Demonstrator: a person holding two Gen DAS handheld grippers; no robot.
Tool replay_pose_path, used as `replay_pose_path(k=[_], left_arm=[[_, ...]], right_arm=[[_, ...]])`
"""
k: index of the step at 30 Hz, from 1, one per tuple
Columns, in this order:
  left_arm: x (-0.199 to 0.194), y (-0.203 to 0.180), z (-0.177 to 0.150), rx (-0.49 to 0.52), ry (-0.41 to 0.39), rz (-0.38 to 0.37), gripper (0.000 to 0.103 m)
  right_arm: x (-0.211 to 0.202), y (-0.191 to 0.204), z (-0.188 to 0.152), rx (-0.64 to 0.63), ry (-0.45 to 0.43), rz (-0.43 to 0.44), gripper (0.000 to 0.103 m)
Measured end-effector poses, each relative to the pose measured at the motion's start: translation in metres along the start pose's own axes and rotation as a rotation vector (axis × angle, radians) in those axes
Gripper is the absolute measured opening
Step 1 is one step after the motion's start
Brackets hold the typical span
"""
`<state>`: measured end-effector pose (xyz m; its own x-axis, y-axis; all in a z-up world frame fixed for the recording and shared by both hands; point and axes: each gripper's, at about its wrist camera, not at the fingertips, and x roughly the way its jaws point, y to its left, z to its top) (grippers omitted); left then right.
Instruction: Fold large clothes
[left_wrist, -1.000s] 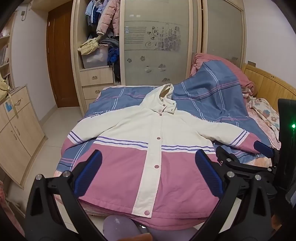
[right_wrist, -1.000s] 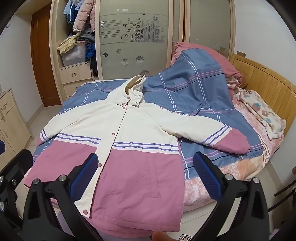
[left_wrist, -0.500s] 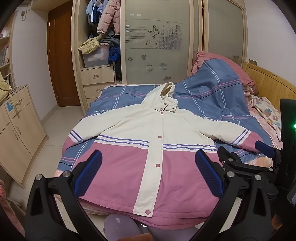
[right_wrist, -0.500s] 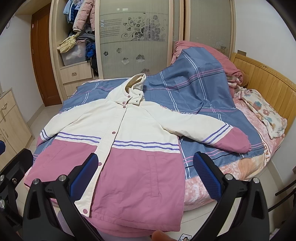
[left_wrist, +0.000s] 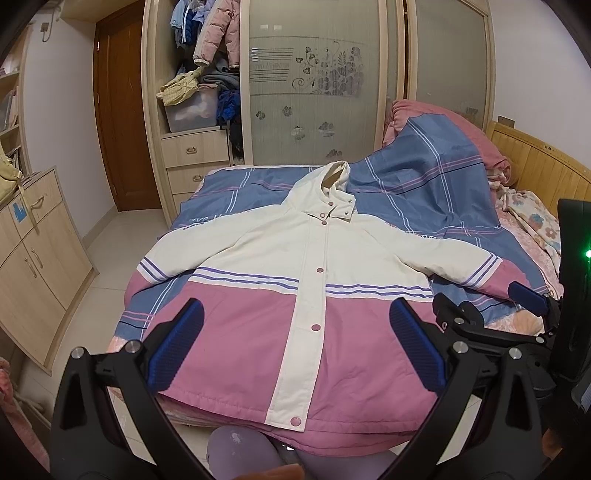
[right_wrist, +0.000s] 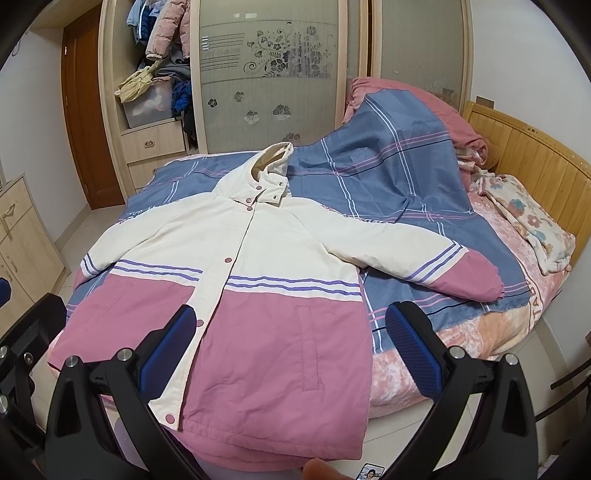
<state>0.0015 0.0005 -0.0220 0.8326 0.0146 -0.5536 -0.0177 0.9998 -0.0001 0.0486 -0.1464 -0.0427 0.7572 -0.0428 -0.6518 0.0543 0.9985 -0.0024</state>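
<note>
A large hooded jacket (left_wrist: 310, 280), cream on top and pink below with purple stripes, lies flat and face up on the bed, buttoned, sleeves spread out to both sides. It also shows in the right wrist view (right_wrist: 251, 280). My left gripper (left_wrist: 295, 343) is open and empty, held above the jacket's pink hem. My right gripper (right_wrist: 288, 343) is open and empty, above the hem's right half. The right gripper's fingers (left_wrist: 524, 295) show at the right edge of the left wrist view.
The bed (right_wrist: 480, 332) carries a blue plaid quilt (right_wrist: 388, 166) heaped at the back right and a floral blanket (right_wrist: 532, 218) by the wooden headboard (right_wrist: 535, 162). A wardrobe (left_wrist: 314, 92) stands behind. A low cabinet (left_wrist: 33, 251) stands at the left.
Both grippers have drifted slightly, so the jacket sits a little higher and nearer in both views. The jacket itself has not moved, and both grippers stay open.
</note>
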Motion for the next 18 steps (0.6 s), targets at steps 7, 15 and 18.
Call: replay_pose_path(k=[7,15,18], left_arm=[[-0.0005,0.0,0.0012,0.0,0.002,0.001,0.101],[-0.0003,0.0003,0.0016,-0.001,0.003,0.003,0.101],[-0.0003,0.0007,0.0014,-0.001,0.003,0.003,0.101]], right_arm=[[-0.0003,0.0,0.0011,0.001,0.001,0.001,0.102],[-0.0002,0.0007,0.0007,0.001,0.001,0.001,0.102],[0.0001,0.0006,0.0007,0.001,0.003,0.001,0.102]])
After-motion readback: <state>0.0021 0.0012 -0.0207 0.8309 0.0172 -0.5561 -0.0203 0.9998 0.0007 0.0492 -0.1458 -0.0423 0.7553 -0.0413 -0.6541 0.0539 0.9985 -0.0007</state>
